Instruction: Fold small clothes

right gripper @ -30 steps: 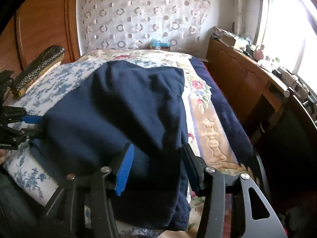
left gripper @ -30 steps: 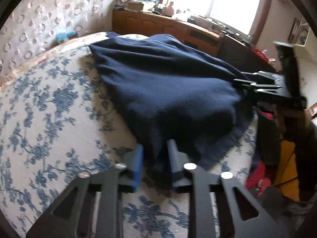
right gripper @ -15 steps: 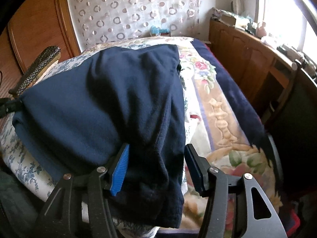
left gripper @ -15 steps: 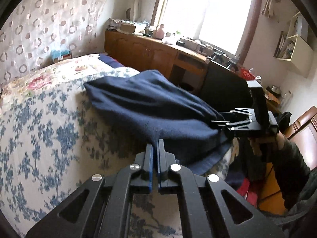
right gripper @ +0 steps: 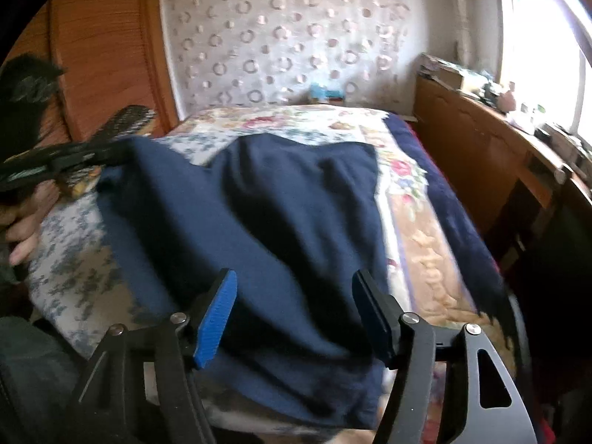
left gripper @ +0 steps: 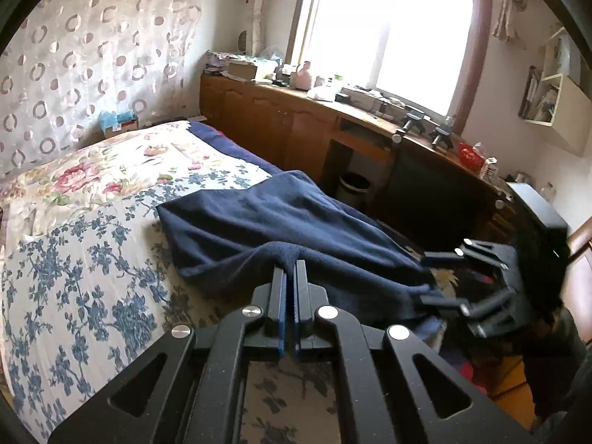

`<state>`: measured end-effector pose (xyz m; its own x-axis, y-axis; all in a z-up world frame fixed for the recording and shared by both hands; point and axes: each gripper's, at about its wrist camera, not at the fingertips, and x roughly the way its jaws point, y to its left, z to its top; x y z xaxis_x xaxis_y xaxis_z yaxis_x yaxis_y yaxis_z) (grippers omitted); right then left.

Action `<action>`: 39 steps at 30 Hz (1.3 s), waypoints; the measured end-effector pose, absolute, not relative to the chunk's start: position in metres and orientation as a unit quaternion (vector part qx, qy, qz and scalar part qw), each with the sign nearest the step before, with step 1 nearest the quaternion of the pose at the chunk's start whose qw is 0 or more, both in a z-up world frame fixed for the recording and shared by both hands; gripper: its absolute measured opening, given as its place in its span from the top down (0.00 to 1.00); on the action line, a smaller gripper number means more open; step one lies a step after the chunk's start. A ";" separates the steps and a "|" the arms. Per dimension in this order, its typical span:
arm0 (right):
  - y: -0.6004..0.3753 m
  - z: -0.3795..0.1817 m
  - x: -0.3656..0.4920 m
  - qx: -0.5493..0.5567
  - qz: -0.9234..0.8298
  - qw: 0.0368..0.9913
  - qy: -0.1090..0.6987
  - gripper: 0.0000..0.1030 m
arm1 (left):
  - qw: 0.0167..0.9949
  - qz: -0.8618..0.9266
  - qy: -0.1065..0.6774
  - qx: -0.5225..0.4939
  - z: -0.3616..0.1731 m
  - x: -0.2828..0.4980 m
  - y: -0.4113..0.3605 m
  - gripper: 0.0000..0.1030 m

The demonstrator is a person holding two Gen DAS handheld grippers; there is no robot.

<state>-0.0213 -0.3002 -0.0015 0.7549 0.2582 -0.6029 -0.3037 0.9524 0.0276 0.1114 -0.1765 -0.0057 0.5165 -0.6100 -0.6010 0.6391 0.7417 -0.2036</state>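
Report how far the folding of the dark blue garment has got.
Early stage. Done: the dark blue fleece garment lies spread over the floral bedspread. In hand: the left claw is shut on a raised edge, while the right claw, jaws just opening, straddles the near edge without pinching. Left: every fold; no neat crease shows yet.

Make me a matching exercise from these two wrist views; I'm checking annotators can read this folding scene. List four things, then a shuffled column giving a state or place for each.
Things:
1. left claw
2. right claw
3. navy garment
4. waste bin

States or places:
A. spread over the floral bedspread, one edge lifted
B. jaws apart, having just been opening, cloth lying between but unpressed
C. on the floor under the wooden desk
D. shut on a pinch of cloth

Pairs: 1-D, 2-B, 3-A, 4-C
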 end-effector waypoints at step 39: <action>-0.274 -0.008 0.003 -0.130 0.128 0.938 0.295 0.92 | 0.876 -0.341 0.340 0.014 -0.013 0.130 -0.160 0.97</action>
